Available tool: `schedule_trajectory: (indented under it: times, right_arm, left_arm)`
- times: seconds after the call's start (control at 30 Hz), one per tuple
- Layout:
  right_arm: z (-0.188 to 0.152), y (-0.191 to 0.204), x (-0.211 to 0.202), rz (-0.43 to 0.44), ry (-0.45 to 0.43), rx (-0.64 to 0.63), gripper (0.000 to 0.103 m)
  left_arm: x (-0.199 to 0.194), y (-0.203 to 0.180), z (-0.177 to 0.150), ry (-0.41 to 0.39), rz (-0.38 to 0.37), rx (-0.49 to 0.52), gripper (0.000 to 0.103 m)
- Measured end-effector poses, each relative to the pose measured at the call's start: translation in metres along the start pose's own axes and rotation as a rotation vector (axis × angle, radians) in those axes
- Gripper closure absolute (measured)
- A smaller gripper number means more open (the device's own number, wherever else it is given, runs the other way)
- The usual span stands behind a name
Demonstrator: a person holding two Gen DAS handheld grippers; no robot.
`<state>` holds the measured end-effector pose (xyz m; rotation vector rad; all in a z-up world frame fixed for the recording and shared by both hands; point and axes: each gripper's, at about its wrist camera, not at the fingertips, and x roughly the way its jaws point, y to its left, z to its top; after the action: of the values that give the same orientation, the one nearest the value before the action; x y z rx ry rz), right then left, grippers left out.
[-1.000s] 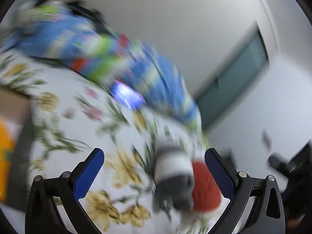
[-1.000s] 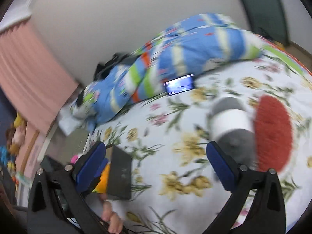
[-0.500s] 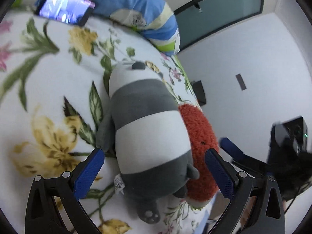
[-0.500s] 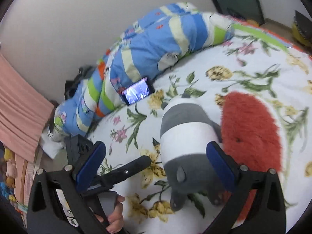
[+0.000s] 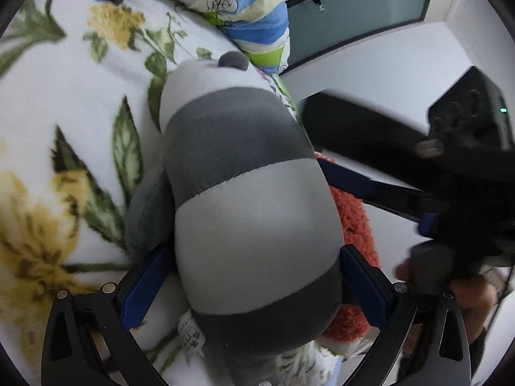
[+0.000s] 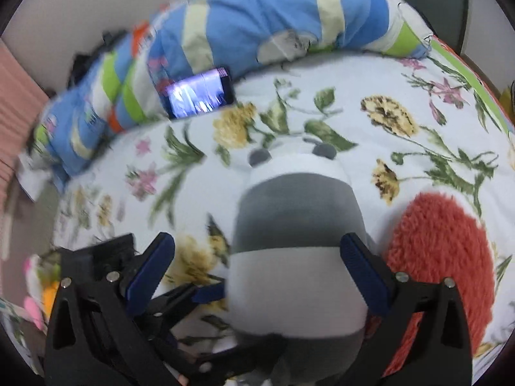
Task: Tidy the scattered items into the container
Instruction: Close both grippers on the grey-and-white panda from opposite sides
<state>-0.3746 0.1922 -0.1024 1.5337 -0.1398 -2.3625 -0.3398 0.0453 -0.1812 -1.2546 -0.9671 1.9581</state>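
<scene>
Your left gripper point(image 5: 254, 286) straddles the grey-and-white striped plush animal point(image 5: 248, 212) lying on the flower-print bed point(image 5: 48, 103), jaws apart at its flanks, ready to close. Your right gripper point(image 6: 257, 276) brackets it too, jaws apart. The fuzzy red plush point(image 6: 441, 257) sits just right.

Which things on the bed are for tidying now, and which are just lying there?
For the job:
grey-and-white plush, between the fingers of the left gripper
red fluffy toy

Just lying about:
phone, screen lit
striped quilt
floral bedspread
</scene>
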Motion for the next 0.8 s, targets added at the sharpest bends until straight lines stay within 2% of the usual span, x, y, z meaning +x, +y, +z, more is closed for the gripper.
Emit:
schedule_trajectory:
  times: [0.07,0.17,0.33,0.43,0.6,0.8]
  right_arm:
    - [0.001,-0.004,0.01,-0.048,0.031,-0.01,0.0]
    - [0.002,-0.015,0.027,-0.034,0.088,-0.003,0.0]
    - [0.004,-0.024,0.047,-0.039,0.135,-0.055,0.0]
    - [0.001,-0.022,0.052,-0.032,0.125,-0.072,0.0]
    - [-0.005,-0.013,0.051,-0.026,0.105,-0.117,0.0]
    - [-0.017,0.001,0.04,-0.016,0.072,-0.159,0.007]
  left_arm:
    - [0.005,0.004,-0.001,0.004,-0.027,-0.002,0.0]
    - [0.012,0.006,-0.003,0.004,-0.056,0.005,0.0]
    - [0.016,0.004,-0.01,-0.044,-0.037,0.042,0.0]
    - [0.018,0.003,-0.014,-0.067,-0.014,0.077,0.0]
    - [0.015,0.001,-0.018,-0.058,-0.005,0.11,0.001]
    - [0.006,-0.001,-0.026,-0.05,-0.006,0.129,0.002]
